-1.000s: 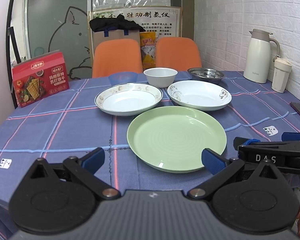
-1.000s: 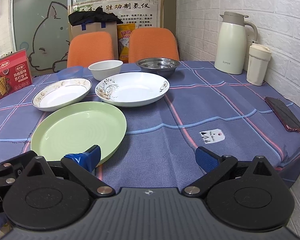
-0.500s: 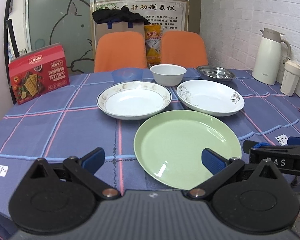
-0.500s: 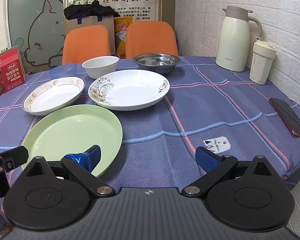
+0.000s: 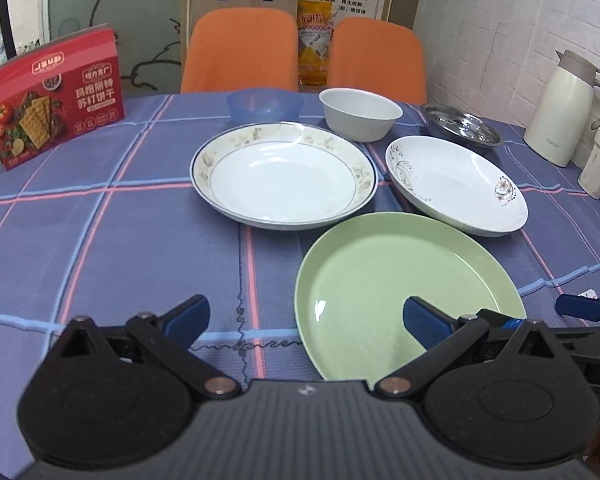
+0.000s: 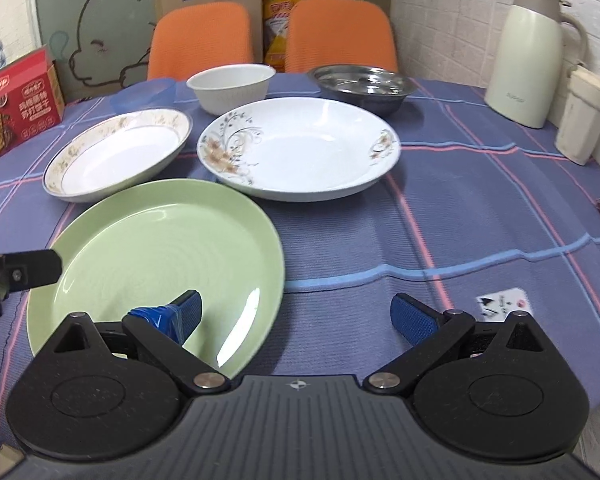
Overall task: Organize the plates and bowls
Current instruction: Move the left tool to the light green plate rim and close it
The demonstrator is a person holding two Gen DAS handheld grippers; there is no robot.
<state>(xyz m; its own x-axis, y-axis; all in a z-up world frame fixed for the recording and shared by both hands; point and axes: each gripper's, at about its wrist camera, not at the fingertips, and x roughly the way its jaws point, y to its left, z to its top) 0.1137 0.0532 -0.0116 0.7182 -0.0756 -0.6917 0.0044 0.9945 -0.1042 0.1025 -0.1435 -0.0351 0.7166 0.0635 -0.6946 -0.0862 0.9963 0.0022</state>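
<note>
Far left edge of the table [image 5: 80, 240], a red cracker box [image 5: 56, 96] stands upright. Moving along, the left gripper [image 5: 306, 322] hangs over the near edge with its blue pads spread wide, nothing between them; the right-hand pad sits above the green plate [image 5: 400, 288], whether touching I cannot tell. That plate lies empty at the near edge. Behind it, toward the middle, the gold-rimmed plate [image 5: 284, 176] is empty too, its rim just beside the green one. At the far edge a blue bowl [image 5: 264, 104] sits behind it, contents not visible from here, and next along is a white bowl [image 5: 360, 114], nothing visible in it. Right of that, the floral plate [image 6: 300, 148] is bare inside, with the steel bowl [image 6: 364, 82] behind it, empty. The right gripper [image 6: 296, 312] is also held open, left pad over the green plate's near rim, right pad over bare cloth. Far right edge: a cream jug [image 6: 534, 56] and a lidded cup [image 6: 586, 116], both shut.
</note>
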